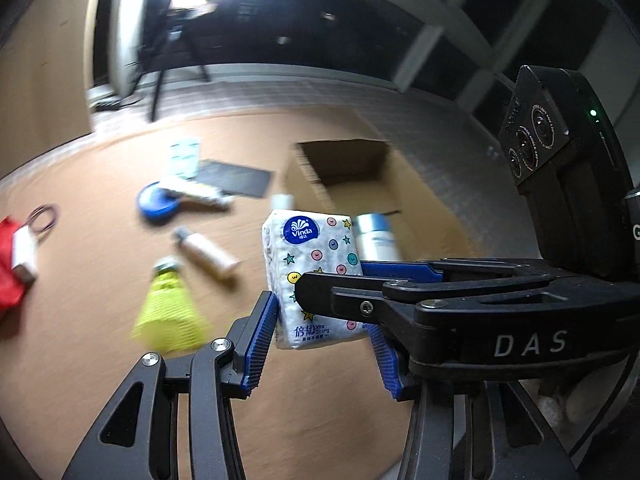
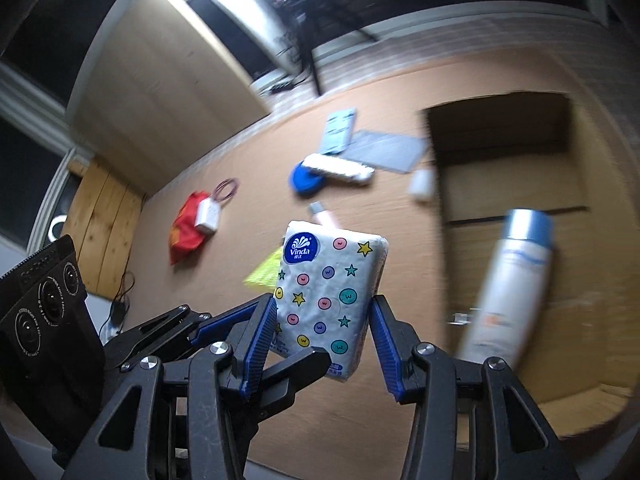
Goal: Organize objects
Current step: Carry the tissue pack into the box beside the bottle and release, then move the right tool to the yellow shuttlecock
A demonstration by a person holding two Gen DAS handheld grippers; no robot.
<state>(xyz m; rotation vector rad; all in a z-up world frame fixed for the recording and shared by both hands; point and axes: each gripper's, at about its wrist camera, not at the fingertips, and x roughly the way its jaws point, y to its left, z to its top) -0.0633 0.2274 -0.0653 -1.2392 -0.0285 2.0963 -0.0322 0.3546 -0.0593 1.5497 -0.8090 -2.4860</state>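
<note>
A white Vinda tissue pack [image 1: 308, 264] [image 2: 332, 288] with coloured dots and stars hangs upright above the brown table [image 1: 100, 360]. My left gripper [image 1: 324, 344] has its blue pads pressed on the pack's lower sides. My right gripper [image 1: 334, 276] reaches in from the right, one finger across the pack's front and one behind it. In the right wrist view the right gripper [image 2: 324, 340] clamps the pack's two edges, and the left gripper [image 2: 296, 328] crosses in from the left. An open cardboard box [image 1: 344, 168] [image 2: 500, 152] stands beyond.
A white and blue spray can [image 1: 376, 236] [image 2: 508, 280] lies by the box. On the table lie a yellow mesh cone [image 1: 168, 312], a small bottle [image 1: 208, 256], a blue disc [image 1: 154, 204], a dark mat [image 1: 236, 178], a red bag [image 1: 8, 272] and a white charger [image 2: 208, 214].
</note>
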